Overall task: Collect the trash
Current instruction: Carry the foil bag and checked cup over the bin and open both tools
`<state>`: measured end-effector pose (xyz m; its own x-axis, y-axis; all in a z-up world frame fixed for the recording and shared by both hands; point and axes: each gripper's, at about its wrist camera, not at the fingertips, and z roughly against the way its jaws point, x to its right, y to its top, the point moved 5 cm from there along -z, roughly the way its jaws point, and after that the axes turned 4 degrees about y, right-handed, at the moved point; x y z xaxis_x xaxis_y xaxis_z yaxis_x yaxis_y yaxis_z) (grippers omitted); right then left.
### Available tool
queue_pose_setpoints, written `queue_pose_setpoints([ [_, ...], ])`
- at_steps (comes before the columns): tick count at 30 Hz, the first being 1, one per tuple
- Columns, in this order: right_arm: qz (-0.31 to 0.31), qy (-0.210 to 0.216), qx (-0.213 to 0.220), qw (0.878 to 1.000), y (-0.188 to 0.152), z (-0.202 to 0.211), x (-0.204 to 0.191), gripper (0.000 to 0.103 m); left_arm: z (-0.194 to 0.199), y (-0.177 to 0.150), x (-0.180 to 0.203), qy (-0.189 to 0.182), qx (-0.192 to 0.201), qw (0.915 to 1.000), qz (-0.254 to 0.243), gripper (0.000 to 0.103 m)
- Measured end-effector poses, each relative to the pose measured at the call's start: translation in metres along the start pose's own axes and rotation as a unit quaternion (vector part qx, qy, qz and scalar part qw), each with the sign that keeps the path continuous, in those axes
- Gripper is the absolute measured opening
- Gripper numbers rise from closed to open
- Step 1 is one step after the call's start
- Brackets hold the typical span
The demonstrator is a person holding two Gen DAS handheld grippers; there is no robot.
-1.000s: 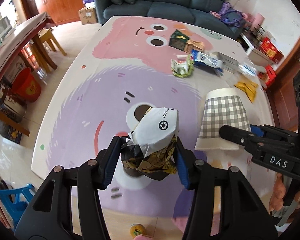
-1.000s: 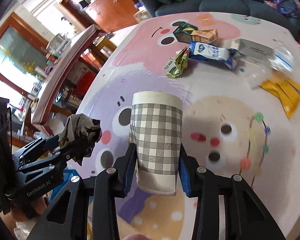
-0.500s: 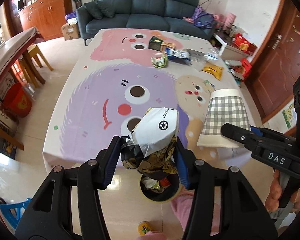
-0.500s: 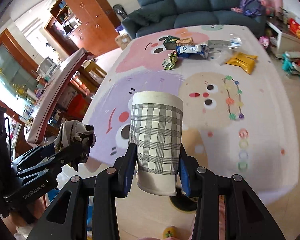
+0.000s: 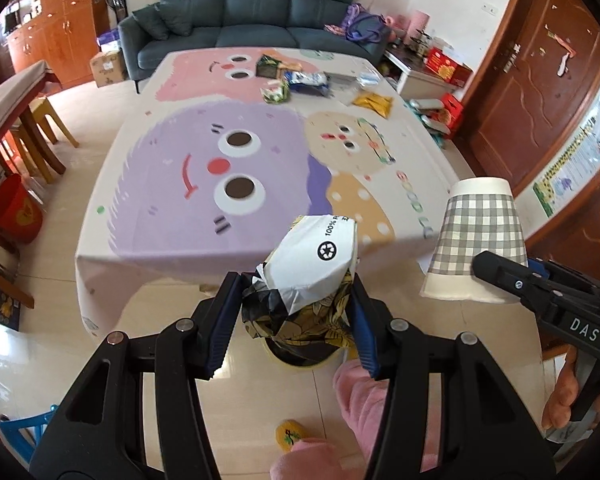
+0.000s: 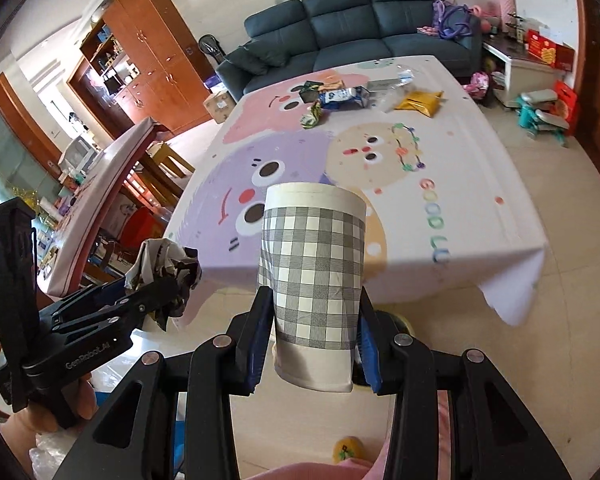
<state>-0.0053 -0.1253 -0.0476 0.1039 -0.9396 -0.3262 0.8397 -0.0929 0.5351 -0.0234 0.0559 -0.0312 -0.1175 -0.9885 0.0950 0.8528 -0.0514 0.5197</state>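
Left claw [image 5: 294, 312] is clamping the crumpled wrapper wad [image 5: 312, 276] and right claw [image 6: 314, 340] is gripping the checkered paper cup [image 6: 314, 276], both hovering off the bench [image 5: 260, 168], so I'm centering each over the floor bin [image 5: 300, 356] before letting go.

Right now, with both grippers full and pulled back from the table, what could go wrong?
The crumpled wrapper bulges above the left gripper, so loose folds might slip before reaching the bin, which is mostly hidden beneath it. The right gripper pinches the checked paper cup near its rim; it could buckle or slide.
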Motion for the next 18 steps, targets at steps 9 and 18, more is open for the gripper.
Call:
queue_pose_setpoints([
  [9, -0.001, -0.021, -0.036, 0.999, -0.045, 0.003, 0.013, 0.038, -0.021, -0.036, 0.017, -0.010, -0.029, 0.9995, 0.006, 0.048],
  [18, -0.011, -0.033, -0.098, 0.995, -0.104, -0.074, 0.048, 0.038, -0.102, -0.085, 0.035, 0.008, -0.070, 0.9975, 0.011, 0.048],
])
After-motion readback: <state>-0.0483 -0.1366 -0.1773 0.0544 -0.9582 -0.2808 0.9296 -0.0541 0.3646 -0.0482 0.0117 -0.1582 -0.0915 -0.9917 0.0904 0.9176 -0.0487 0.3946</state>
